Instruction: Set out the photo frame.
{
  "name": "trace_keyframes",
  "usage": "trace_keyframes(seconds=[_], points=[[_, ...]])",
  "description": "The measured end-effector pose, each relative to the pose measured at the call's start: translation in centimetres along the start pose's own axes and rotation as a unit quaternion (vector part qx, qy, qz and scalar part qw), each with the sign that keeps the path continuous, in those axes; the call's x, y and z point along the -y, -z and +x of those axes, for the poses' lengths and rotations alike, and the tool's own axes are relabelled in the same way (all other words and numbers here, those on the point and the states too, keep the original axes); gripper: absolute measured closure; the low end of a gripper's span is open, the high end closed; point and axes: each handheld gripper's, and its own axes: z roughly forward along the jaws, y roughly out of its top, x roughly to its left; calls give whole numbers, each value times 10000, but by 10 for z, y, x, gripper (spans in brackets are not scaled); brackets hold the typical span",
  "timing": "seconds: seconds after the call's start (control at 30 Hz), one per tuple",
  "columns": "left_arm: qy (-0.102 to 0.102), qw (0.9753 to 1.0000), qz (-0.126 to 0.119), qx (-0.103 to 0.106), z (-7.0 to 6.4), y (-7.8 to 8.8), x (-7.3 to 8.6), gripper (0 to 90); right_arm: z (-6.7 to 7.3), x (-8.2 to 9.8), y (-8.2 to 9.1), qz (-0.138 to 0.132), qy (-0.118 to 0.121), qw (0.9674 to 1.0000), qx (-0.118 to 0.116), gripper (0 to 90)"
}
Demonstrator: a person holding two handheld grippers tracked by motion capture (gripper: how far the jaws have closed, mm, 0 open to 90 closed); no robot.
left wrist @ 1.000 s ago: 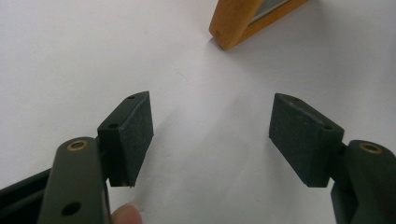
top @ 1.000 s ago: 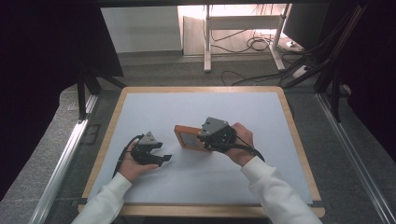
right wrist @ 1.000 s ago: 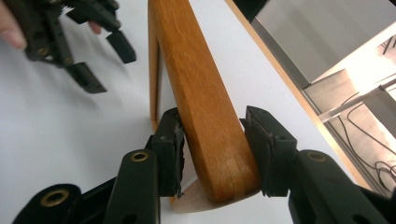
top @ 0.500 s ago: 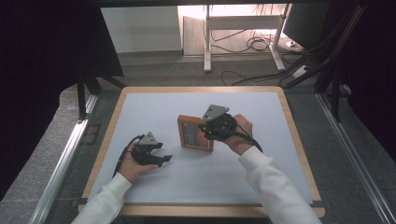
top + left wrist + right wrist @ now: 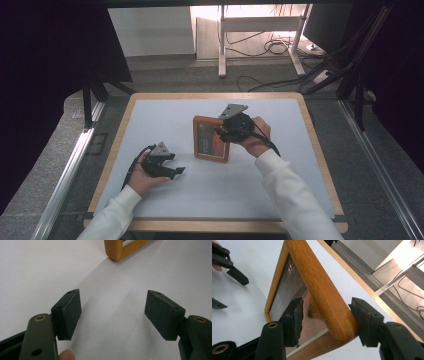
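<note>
Your right gripper [image 5: 223, 134] sits at the right edge of the wooden picture frame [image 5: 212, 138], which lies on the white table [image 5: 250, 190] a little past its middle. In the right gripper view the jaws straddle a rounded corner of the picture frame [image 5: 319, 290]: the right pad looks to be touching the wood, while the left pad stands over the glass with a gap to the rail, so the grip is released rather than clenched. Those jaws have just been opening, with the frame's corner between them.

Your left gripper [image 5: 172, 170] rests on the table to the left of the picture frame and nearer to you, apart from it. In the left gripper view its jaws stand wide apart over bare white surface with nothing between them, and a corner of the picture frame [image 5: 120, 250] shows beyond the pads [image 5: 72, 312].
</note>
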Motion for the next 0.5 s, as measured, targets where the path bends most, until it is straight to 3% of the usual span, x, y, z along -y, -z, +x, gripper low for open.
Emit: trace_keyframes(seconds=[0.37,0.5], points=[[-63,10000,23,3,-1,0,0,293,-17,6,-11,57,-605,9981,-63,315],[-79,10000,14,-9,-1,0,-1,293,-19,7,-13,48,-661,9978,-40,303]])
